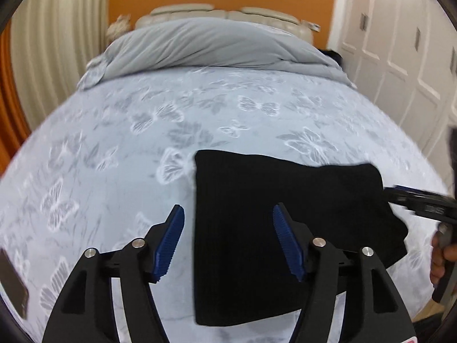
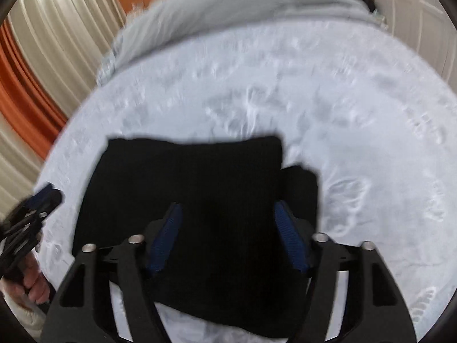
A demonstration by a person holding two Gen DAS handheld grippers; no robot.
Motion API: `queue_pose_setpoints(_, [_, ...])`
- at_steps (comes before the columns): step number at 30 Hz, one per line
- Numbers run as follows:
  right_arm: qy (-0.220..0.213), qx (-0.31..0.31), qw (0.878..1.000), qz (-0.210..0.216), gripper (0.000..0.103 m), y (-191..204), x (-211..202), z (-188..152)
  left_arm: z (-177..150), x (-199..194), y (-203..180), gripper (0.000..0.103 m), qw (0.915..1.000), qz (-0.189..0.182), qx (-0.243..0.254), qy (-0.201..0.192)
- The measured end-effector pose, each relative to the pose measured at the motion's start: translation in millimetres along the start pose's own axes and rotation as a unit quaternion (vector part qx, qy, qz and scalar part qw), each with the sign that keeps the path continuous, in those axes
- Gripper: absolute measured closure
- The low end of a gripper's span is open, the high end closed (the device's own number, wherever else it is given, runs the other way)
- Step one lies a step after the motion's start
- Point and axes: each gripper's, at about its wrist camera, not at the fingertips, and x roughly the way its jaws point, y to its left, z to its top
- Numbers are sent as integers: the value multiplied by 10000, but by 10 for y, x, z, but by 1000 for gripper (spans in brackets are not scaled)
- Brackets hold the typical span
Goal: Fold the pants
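The black pants (image 1: 274, 205) lie folded into a compact rectangle on the bed (image 1: 114, 148). My left gripper (image 1: 228, 214) is open and empty, above the pants' left edge, with one finger over the sheet and one over the cloth. My right gripper (image 2: 227, 211) is open and empty, hovering over the middle of the pants (image 2: 200, 177). The right gripper also shows at the right edge of the left wrist view (image 1: 414, 200), beside the pants. The left gripper shows at the left edge of the right wrist view (image 2: 42, 200).
The bed has a pale blue sheet with butterfly print (image 2: 357, 114). A grey duvet (image 1: 214, 45) is bunched at the headboard. A dark phone (image 1: 14, 283) lies on the sheet at the near left. Curtains (image 1: 51, 43) stand left, white doors (image 1: 400, 43) right.
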Motion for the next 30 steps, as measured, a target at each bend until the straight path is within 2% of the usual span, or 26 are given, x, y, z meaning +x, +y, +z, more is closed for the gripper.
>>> queue_pose_setpoints(2, [35,-212,9996,-199,80,85,131,-49,-6,105,-120,37,9995,152,290,38])
queue_pose_setpoints(3, [-68,-277,9994,-187,99,126,57,-33,-28,145,-185,37,9989,232,398,75])
queue_pose_setpoints(6, [-767,-395,9959,286,99,277,-418,51,-67,169,-256,37,9982,301,506,120])
queue_pose_setpoints(8, [-971,-547,9934,288,98,278,-577,55,-84,185,-272,33,9982,287,509,160])
queue_pose_setpoints(10, [-737,-520,9959,58,95,191,-427,32,-97,207,-284,32,9982,281,500,191])
queue_pose_setpoints(12, [38,-308,9981,-532,94,-67,-29,-39,-122,234,-307,32,9976,347,552,240])
queue_pose_setpoints(13, [174,-154,9978,-624,94,-170,56,-72,-132,252,-313,32,9973,382,569,265])
queue_pose_setpoints(15, [-66,102,9994,-319,94,-251,-94,-66,-143,291,-311,32,9969,430,560,337])
queue_pose_setpoints(17, [-592,-56,9982,-33,94,-145,-401,-68,-144,315,-307,32,9970,433,527,377])
queue_pose_setpoints(19, [-752,-239,9965,280,94,-12,-546,-100,-140,329,-306,31,9969,465,500,382])
queue_pose_setpoints(21, [-436,-357,9973,469,94,83,-425,-141,-138,349,-314,28,9966,518,502,385])
queue_pose_setpoints(23, [269,-516,9983,84,96,114,-87,-255,-153,378,-319,28,9962,571,516,409])
queue_pose_setpoints(24, [459,-584,9972,-38,97,100,31,-303,-167,395,-321,28,9959,596,530,432])
queue_pose_setpoints(26, [321,-609,9976,-31,97,102,-18,-285,-185,415,-325,28,9954,615,559,469])
queue_pose_setpoints(27, [256,-541,9982,-21,93,113,-93,-264,-191,421,-328,28,9953,624,574,476])
queue_pose_setpoints(28, [6,-451,9990,75,93,129,-241,-244,-189,421,-331,28,9952,630,586,469])
queue_pose_setpoints(30, [-176,-496,9984,192,94,138,-326,-243,-178,410,-335,28,9954,623,580,436])
